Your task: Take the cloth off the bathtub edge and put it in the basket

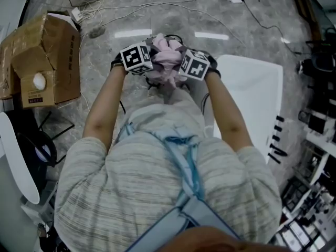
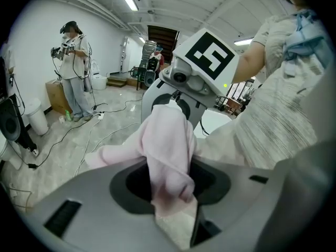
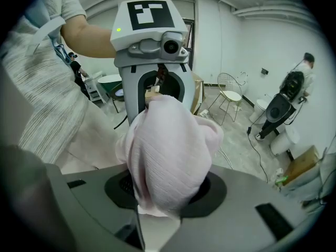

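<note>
— Where are we holding the cloth (image 1: 168, 56)?

— We are holding it in the upper middle of the head view, bunched between the two grippers, over the grey marble floor (image 1: 105, 20) and just left of the white bathtub (image 1: 252, 98).

— Are the fingers of the left gripper (image 2: 176, 219) gripping it?

— Yes. We are seeing them clenched on a pink fold at the bottom centre of the left gripper view. From there the cloth is running up toward the other gripper, which is facing us.

— And the right gripper (image 3: 155, 219)?

— Its fingers are clamping another fold of the same cloth at the bottom centre of the right gripper view. The fabric is bulging over them.

— So we are pointing the grippers at each other?

— We are, close together, with the cloth filling the gap between them.

— What else are we seeing?

— A cardboard box (image 1: 44, 56) is lying open at the upper left of the head view, well apart from the cloth. Cables (image 1: 157, 5) are trailing across the floor along the top. One person (image 2: 73, 72) is standing at the upper left of the left gripper view. Another person (image 3: 302, 77) is standing at the right edge of the right gripper view, near a wire chair (image 3: 231, 96).
</note>
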`<state>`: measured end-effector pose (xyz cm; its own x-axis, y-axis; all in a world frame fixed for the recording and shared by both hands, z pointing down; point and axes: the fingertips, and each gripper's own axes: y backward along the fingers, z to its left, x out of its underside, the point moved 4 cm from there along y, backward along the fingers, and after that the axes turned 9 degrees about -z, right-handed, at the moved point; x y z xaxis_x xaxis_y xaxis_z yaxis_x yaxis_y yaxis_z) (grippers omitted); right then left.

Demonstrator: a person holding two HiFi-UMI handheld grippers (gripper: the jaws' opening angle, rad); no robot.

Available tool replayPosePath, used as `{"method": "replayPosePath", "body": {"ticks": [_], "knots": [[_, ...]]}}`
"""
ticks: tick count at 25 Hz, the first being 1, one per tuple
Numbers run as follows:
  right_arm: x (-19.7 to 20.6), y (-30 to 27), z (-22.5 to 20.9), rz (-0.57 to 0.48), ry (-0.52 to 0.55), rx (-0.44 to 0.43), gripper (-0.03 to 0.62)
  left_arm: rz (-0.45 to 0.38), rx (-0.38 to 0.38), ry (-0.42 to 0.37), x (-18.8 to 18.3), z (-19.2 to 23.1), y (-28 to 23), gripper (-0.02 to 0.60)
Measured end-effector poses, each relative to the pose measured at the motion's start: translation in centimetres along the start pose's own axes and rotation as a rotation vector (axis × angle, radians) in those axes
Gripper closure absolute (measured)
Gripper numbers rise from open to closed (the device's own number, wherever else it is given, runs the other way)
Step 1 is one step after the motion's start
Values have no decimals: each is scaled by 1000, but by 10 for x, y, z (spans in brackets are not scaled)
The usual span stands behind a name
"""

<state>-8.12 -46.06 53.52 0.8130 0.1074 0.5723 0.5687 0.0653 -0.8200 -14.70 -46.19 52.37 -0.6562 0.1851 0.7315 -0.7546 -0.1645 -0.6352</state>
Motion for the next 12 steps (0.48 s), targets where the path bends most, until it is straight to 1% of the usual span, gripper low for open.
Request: {"method": "replayPosePath", "body": {"ticks": [5, 8, 12], "knots": [[5, -7, -19, 8, 0, -17, 425, 17, -8, 21, 1, 20, -4, 414], [3, -14, -29, 3, 15, -24, 425, 17, -27, 42, 5, 30, -3, 414], [1, -17, -47, -15, 27, -7, 425, 20, -53, 41, 0, 46, 3, 414]]}}
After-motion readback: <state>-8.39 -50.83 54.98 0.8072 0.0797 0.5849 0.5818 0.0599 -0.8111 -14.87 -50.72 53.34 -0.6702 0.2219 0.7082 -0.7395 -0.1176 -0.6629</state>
